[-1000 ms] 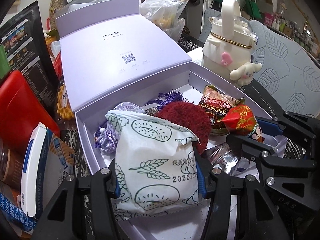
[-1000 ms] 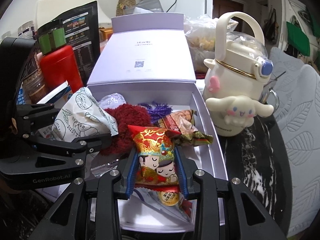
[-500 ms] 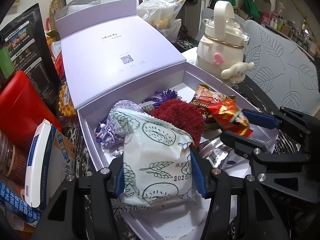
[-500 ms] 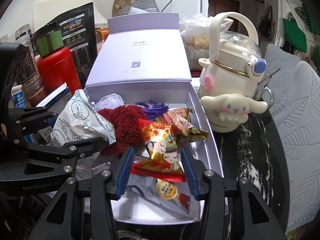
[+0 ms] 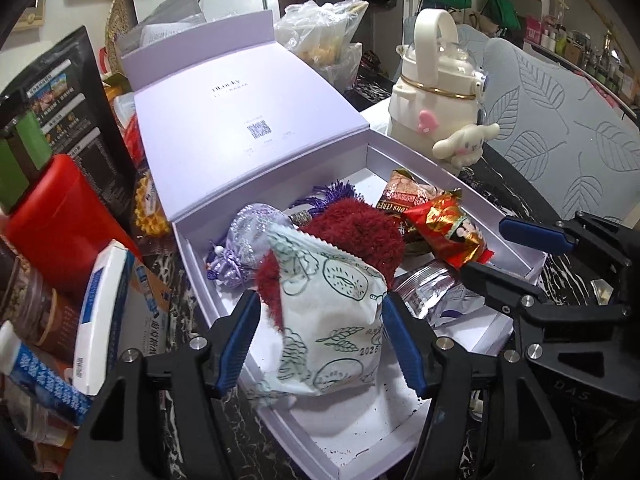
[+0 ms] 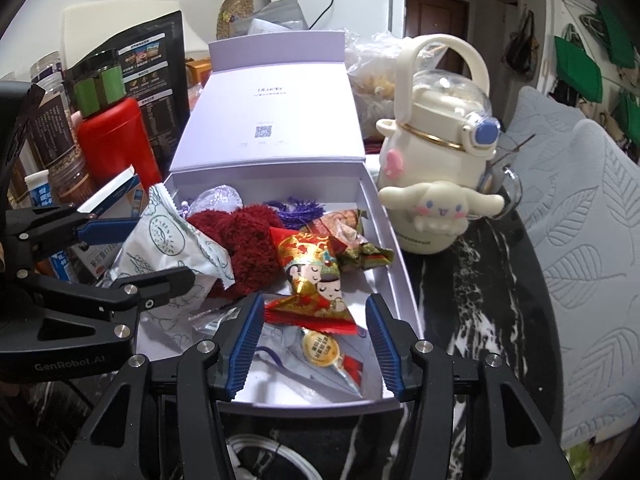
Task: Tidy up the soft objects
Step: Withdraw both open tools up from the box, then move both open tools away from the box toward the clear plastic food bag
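Note:
An open lilac box (image 5: 496, 216) (image 6: 404, 276) holds soft things. A white pouch with green prints (image 5: 332, 320) (image 6: 172, 244) lies at its left end between the open jaws of my left gripper (image 5: 320, 340), untouched by the left pad. A red snack packet with cartoon faces (image 6: 316, 280) (image 5: 448, 232) lies in the box just beyond my open right gripper (image 6: 312, 344). A dark red fluffy item (image 5: 360, 236) (image 6: 248, 244), a lilac sachet (image 5: 248, 236), a purple tassel and other packets lie in the box too.
A cream Cinnamoroll bottle (image 6: 436, 152) stands right of the box. A red canister (image 6: 112, 140), jars, a black bag and a blue-white carton (image 5: 104, 312) crowd the left. The lid (image 5: 240, 120) leans back. A grey leaf-pattern cushion (image 6: 580, 240) lies at the right.
Both grippers have opened and drawn back. The white pouch and the red packet have been let go and now rest in the box.

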Demonstrator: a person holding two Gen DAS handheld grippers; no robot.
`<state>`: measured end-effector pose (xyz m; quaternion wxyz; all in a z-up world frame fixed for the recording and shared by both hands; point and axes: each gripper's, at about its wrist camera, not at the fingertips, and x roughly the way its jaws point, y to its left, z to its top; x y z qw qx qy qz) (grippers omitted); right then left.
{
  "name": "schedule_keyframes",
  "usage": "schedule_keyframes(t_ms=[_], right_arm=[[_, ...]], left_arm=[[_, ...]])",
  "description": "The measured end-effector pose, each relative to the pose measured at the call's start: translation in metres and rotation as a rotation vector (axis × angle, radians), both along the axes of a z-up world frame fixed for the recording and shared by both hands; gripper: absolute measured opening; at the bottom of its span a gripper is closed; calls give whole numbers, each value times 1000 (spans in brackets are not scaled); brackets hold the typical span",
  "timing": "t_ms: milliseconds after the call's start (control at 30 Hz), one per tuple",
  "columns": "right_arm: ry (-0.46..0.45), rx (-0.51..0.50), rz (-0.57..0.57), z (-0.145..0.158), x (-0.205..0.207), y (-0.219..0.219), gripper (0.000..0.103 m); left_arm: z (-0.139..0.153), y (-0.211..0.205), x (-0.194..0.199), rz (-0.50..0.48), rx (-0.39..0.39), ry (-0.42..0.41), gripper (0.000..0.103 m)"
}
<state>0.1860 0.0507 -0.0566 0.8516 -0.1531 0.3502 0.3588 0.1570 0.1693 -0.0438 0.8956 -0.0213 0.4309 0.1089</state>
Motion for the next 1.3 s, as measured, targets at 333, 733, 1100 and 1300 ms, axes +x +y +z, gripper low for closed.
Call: schedule_keyframes(t_ms=[333, 733, 1100, 1300], right_arm=[[-52, 26, -2, 30, -16, -8, 52], [-143, 78, -1, 77, -43, -23, 52], [-211, 103, -16, 105, -81, -50, 52], [-238, 108, -30, 116, -103, -67, 53]], left_arm=[[31, -2, -17, 20, 19, -63, 63], [84, -16, -47, 20, 62, -186, 63], [115, -39, -88, -13, 82, -281, 63], [125, -55, -108, -37, 92, -314, 63]])
